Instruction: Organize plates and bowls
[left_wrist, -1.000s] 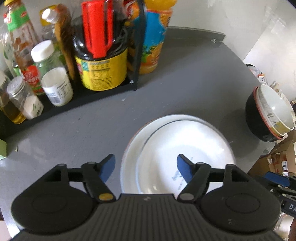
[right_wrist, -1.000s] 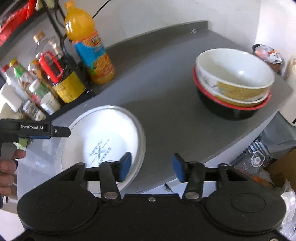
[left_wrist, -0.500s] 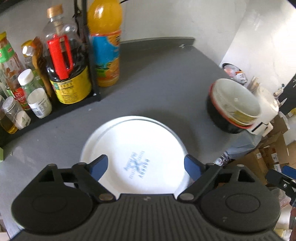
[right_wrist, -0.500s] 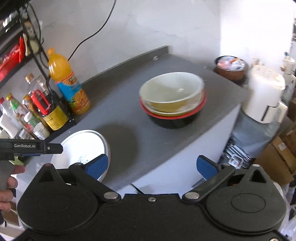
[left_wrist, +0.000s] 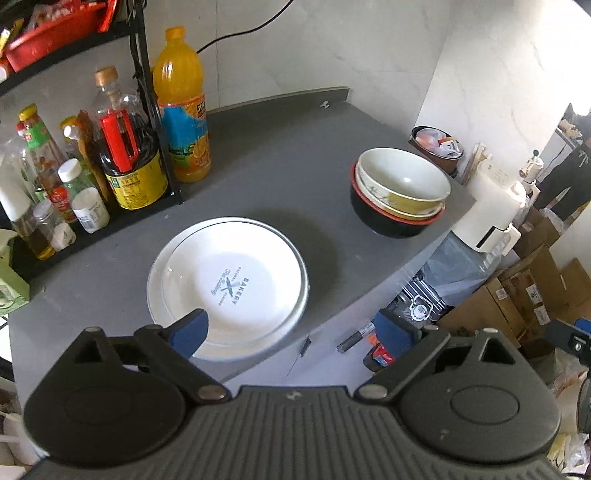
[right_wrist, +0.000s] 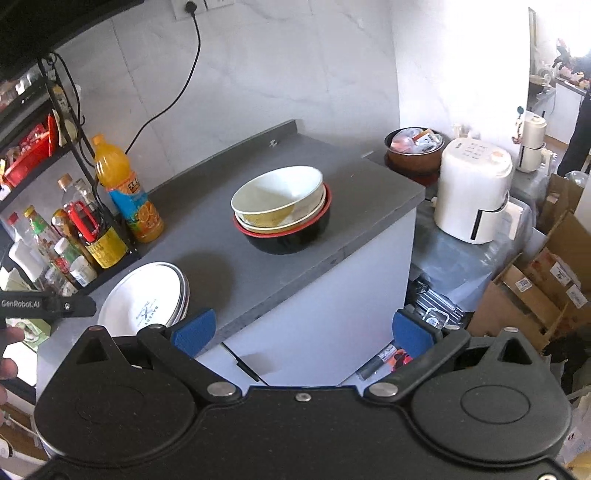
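A stack of white plates printed "BAKERY" lies on the grey counter near its front edge, also visible at the lower left in the right wrist view as the plates. A stack of bowls, cream ones nested in a black, red-rimmed one, stands at the counter's right end; in the right wrist view the bowls are at centre. My left gripper hovers open above and in front of the plates, holding nothing. My right gripper is open and empty, well back from the counter.
A black rack with sauce bottles and an orange drink bottle lines the back left. A white appliance and a brown pot sit right of the counter. Cardboard boxes cover the floor. A hand holds the left gripper.
Both grippers have pulled up and back from the counter, so plates and bowls look smaller. Their jaws have opened wider. Plates and bowls have not moved.
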